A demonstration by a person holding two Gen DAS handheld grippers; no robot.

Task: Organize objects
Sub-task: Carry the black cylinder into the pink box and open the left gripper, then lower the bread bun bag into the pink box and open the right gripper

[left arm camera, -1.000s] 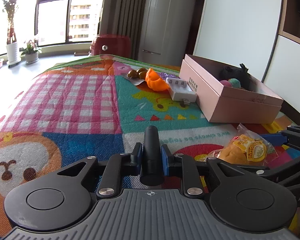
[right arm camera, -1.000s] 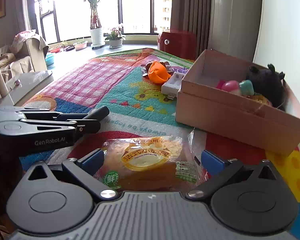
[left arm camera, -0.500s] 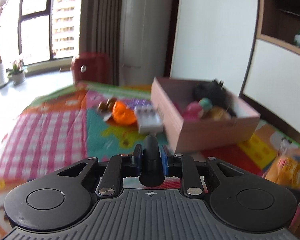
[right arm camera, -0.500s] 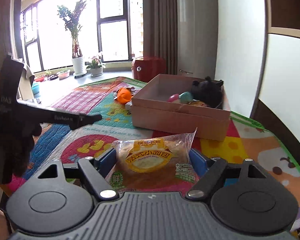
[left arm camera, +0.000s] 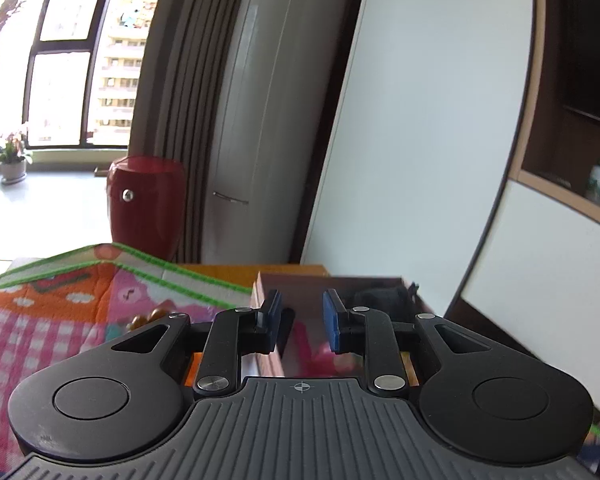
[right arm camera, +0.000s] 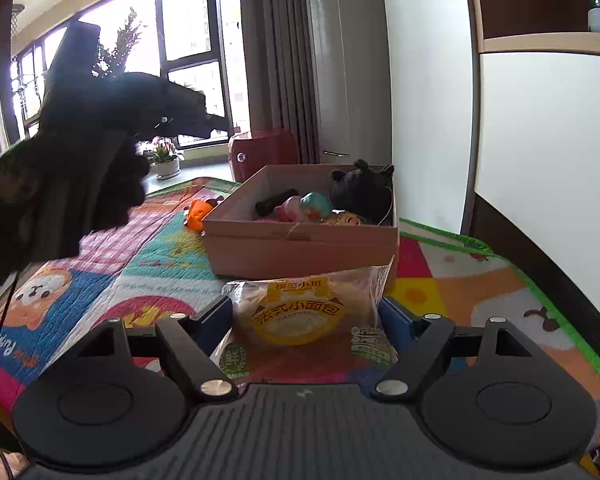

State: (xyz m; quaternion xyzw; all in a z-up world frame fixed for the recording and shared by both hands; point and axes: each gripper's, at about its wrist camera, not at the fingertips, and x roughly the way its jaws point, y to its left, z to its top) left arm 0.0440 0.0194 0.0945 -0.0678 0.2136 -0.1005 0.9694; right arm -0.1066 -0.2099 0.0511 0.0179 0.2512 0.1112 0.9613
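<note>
Right wrist view: the right gripper (right arm camera: 306, 312) has just been closing and now squeezes the bread packet (right arm camera: 304, 320), low in the middle, just in front of the pink box (right arm camera: 300, 248). The box already holds a black tube (right arm camera: 274, 202), a black soft toy (right arm camera: 360, 188) and small bright toys. I think the bread still has to go in. An orange toy (right arm camera: 198, 214) waits on the mat (right arm camera: 160, 264), left of the box. The left gripper (left arm camera: 300, 312) has its fingers a little apart, with nothing between them. Only the box's near wall stands in the bread's way.

Right tool (right arm camera: 306, 322) grips bread packet (right arm camera: 306, 312) — box (right arm camera: 300, 240) beyond
</note>
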